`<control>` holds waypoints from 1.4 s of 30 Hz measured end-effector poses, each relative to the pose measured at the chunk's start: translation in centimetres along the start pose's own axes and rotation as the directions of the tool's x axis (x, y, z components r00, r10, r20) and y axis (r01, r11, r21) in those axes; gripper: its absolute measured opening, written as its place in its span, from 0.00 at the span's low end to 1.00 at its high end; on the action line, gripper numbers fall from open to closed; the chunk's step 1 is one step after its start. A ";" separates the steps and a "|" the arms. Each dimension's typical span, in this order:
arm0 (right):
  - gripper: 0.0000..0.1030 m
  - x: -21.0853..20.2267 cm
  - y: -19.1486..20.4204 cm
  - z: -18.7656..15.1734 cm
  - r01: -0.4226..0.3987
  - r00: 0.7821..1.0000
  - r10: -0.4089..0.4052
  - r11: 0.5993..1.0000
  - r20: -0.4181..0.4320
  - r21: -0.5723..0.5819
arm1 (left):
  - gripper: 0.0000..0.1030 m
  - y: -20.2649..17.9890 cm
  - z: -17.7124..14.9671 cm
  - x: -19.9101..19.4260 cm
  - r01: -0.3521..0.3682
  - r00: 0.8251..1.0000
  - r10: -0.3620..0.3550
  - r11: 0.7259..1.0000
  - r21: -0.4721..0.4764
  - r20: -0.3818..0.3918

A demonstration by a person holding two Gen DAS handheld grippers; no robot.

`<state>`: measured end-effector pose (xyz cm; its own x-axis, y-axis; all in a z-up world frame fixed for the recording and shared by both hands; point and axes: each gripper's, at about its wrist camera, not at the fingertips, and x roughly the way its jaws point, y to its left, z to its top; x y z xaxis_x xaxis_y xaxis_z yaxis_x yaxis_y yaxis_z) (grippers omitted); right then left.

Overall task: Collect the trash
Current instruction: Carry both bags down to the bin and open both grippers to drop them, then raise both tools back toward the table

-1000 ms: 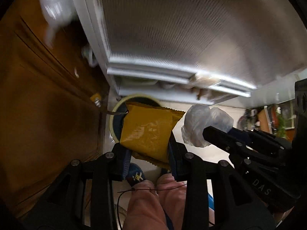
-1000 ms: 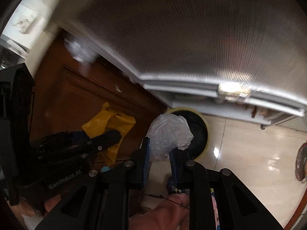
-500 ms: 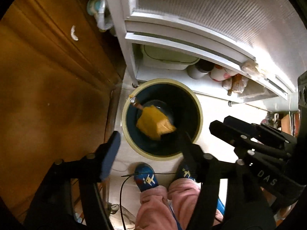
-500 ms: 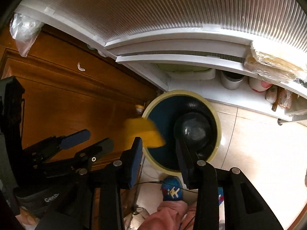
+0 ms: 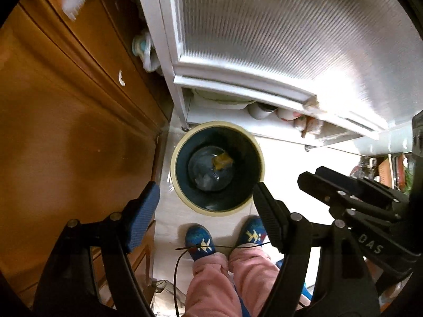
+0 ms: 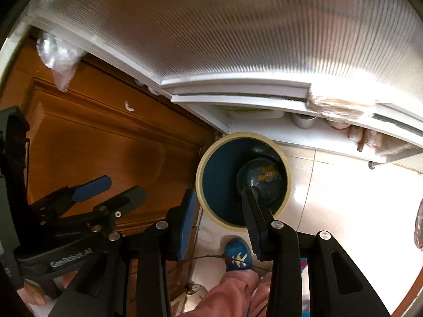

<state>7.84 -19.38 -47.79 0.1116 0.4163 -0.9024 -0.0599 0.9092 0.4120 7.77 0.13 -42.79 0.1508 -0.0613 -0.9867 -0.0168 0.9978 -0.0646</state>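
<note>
Trash, a yellow wrapper (image 5: pixel 221 160) and a clear plastic wad (image 5: pixel 205 178), lies at the bottom of the round bin (image 5: pixel 176 155) on the tiled floor. Left gripper (image 5: pixel 203 203) and right gripper (image 6: pixel 219 206) hang above it, jaws spread and empty.

Round trash bin (image 5: pixel 257 155), cream rim, dark blue inside, stood upright on pale tiled floor, just beside wooden cabinet and below white shelf unit. Yellow wrapper (image 5: pixel 222 160) seen lying crumpled at bin bottom, toward far side. Clear plastic wad (image 5: pixel 205 178) lying next to it, nearer side; outline hard to make out.
</note>
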 end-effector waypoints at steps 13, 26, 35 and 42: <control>0.36 -14.9 5.8 -0.8 0.013 0.996 -0.013 1.000 0.089 -0.007 | 0.68 -0.6 0.4 -17.8 0.045 0.992 -0.052 0.997 0.065 0.118; 0.36 -30.6 12.9 -1.6 0.073 0.958 -0.051 0.995 0.283 -0.066 | 0.68 -0.8 1.5 -33.9 0.094 0.946 -0.143 0.980 0.178 0.290; 0.40 -38.1 16.0 -0.6 0.146 0.892 -0.101 0.987 0.442 -0.069 | 0.68 0.3 3.8 -39.3 0.091 0.904 -0.169 0.974 0.210 0.393; 0.41 -41.2 16.0 1.5 0.147 0.854 -0.107 0.988 0.509 -0.040 | 0.68 2.2 6.4 -41.9 0.080 0.870 -0.168 0.976 0.205 0.463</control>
<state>3.75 -22.01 -3.84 0.6063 0.2627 -0.7506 -0.0821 0.9595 0.2695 7.75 5.08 -0.66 0.5918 -0.2091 -0.7785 0.1980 0.9739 -0.1111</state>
